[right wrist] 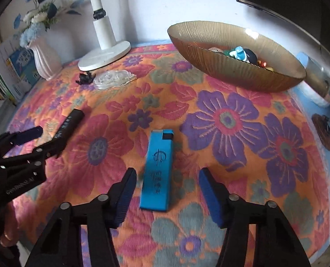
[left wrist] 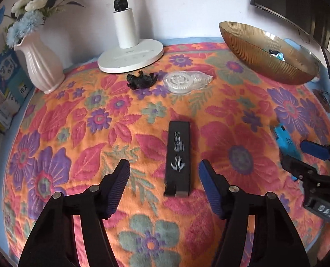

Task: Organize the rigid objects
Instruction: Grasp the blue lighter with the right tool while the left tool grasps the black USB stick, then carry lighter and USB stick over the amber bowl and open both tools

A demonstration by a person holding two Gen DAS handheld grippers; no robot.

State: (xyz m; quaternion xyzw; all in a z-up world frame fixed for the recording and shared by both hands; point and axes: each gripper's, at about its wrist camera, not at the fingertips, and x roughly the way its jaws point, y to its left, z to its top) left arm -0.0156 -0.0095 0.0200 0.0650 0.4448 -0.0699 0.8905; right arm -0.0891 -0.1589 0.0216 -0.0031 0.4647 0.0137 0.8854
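The left gripper (left wrist: 163,173) is held low over the flowered cloth (left wrist: 80,120), fingers spread wide around the near end of a black lighter (left wrist: 178,158). The right gripper (right wrist: 167,182) is likewise spread, flanking a blue lighter (right wrist: 158,169). The bowl (right wrist: 231,71) is seen far right.

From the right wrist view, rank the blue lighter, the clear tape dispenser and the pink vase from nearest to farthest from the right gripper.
1. Blue lighter: lying between the open fingers of the right gripper.
2. Clear tape dispenser: far left, beside the lamp base.
3. Pink vase: back left corner, beyond the dispenser.
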